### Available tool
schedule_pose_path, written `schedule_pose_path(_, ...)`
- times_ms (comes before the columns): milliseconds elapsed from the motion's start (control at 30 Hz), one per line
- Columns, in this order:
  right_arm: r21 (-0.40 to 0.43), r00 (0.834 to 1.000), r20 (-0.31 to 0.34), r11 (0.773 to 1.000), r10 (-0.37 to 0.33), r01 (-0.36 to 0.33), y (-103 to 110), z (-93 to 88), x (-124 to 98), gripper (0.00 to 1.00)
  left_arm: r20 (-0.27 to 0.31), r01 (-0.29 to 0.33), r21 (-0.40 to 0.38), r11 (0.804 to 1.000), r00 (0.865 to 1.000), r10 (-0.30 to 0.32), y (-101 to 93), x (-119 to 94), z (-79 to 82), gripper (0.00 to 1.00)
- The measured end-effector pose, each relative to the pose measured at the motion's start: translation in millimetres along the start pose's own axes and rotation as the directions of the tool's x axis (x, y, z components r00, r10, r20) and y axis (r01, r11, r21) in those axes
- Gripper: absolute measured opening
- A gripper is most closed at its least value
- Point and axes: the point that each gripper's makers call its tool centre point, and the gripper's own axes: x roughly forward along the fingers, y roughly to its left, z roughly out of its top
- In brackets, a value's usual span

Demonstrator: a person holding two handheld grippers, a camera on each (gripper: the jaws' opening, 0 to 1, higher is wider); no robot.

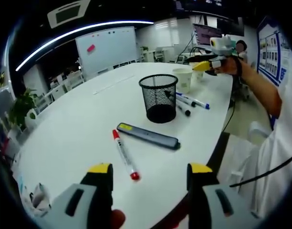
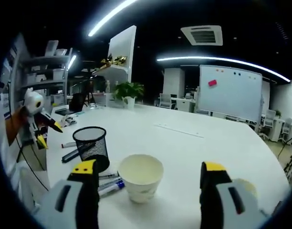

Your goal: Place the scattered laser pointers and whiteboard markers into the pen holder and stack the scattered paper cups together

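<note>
Claws [image 1: 148, 183] [image 2: 148, 183] both apart, empty | cup [image 2: 140, 177] beside holder [image 2: 91, 145] | markers [image 2: 109, 183] between

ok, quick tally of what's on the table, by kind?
Whiteboard markers: 3 (red, blue-capped, black-capped)
Laser pointer: 1
Paper cups: 2 (one in the open, one partly hidden)
Mesh pen holder: 1, nothing in it
Total: 7
</note>
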Motion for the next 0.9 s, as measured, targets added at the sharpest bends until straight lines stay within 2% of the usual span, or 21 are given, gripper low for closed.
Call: schedule_pose_path(900, -0.002, 1.000, -0.008, 1.000, 0.030, -0.031, 10.3, -2.4, 2.2, 0.87, 0.003, 0.002, -0.001, 1.000, 1.000, -0.002, -0.4, 1.0, 0.3, 0.63)
